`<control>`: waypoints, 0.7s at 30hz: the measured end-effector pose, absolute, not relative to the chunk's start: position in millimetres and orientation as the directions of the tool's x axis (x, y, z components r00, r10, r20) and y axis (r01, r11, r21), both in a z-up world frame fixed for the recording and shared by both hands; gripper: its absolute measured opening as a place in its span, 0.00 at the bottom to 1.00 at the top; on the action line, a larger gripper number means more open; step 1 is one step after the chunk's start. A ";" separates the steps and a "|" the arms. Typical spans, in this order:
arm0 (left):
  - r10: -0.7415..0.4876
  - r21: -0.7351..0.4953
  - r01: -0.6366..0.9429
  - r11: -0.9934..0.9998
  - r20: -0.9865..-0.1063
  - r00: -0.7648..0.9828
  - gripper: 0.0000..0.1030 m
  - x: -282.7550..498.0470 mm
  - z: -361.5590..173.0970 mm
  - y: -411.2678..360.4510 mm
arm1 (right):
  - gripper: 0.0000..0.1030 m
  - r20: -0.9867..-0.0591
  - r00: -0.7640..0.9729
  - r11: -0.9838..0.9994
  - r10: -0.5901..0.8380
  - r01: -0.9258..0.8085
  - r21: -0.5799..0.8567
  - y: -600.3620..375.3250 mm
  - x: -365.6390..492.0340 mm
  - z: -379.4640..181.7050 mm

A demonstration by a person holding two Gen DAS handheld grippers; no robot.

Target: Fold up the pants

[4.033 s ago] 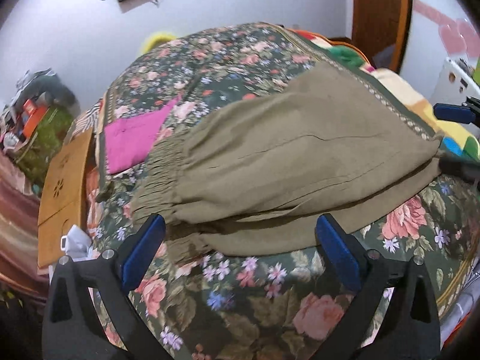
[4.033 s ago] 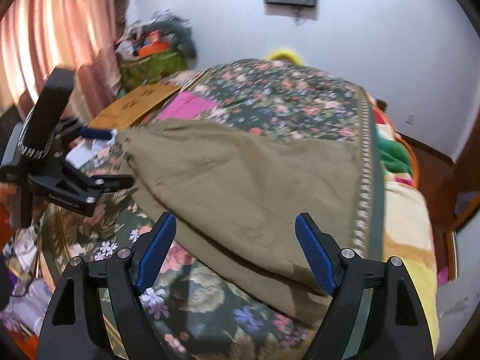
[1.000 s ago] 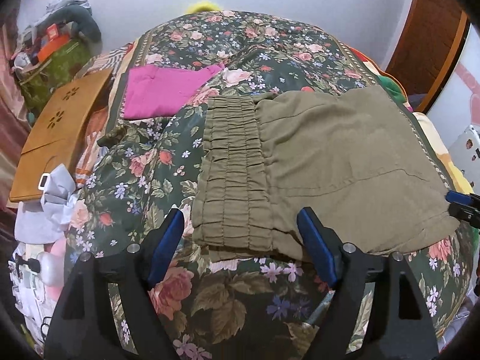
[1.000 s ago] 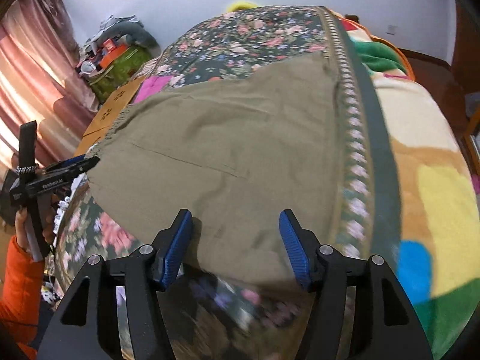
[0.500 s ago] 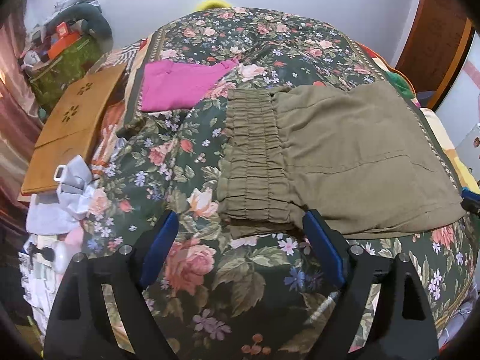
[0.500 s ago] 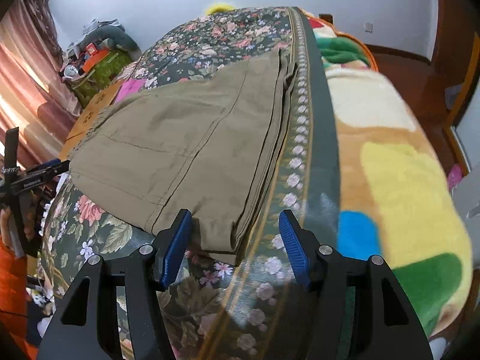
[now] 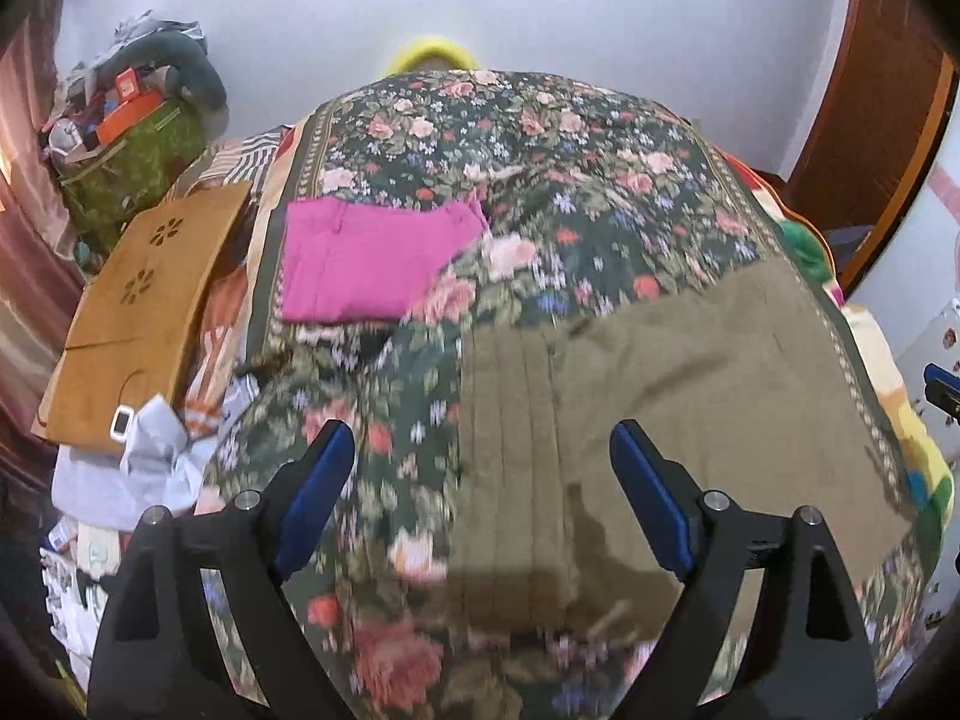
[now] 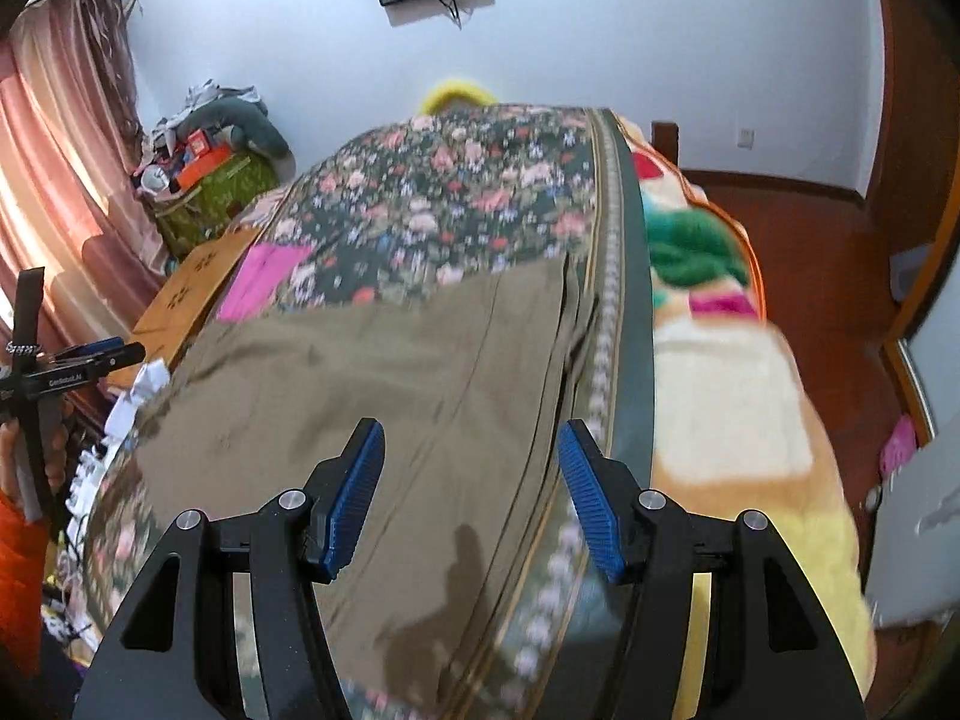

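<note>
Pants (image 7: 690, 396), olive and folded flat, lie on the floral bedspread (image 7: 540, 180) of the bed, along its right border strip. My left tongs (image 7: 480, 498) hover over the pants' gathered waistband end, jaws wide and holding nothing. My right tongs (image 8: 471, 495) hang over the other end, jaws partly apart, nothing between them. Beyond the pants, toward the wall, lies a folded pink cloth (image 7: 372, 264).

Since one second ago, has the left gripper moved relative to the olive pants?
Yes. The left gripper has pulled back from the olive pants; more of the wall shows above the bed.
</note>
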State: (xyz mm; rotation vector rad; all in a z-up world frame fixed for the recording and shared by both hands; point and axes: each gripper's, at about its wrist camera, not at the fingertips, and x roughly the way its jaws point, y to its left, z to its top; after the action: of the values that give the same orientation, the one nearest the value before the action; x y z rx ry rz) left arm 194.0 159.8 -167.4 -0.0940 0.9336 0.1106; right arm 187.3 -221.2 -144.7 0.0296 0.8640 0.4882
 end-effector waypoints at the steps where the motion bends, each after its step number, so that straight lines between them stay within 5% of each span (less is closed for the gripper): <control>1: 0.049 -0.039 -0.137 0.990 -0.808 0.587 0.85 202.4 -167.6 162.2 | 0.55 -0.720 0.549 0.889 0.425 -0.403 0.218 -220.3 195.6 -144.4; 21: -0.033 -0.074 -0.079 0.994 -0.905 0.424 0.85 302.8 -240.5 168.0 | 0.52 -0.802 0.424 0.891 0.420 -0.360 0.276 -192.6 366.8 -221.7</control>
State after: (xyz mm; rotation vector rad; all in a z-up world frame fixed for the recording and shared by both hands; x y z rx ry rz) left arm 302.8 168.0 -240.5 -0.1109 1.1329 0.0287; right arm 366.8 -192.6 -221.7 0.0655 1.0220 0.4885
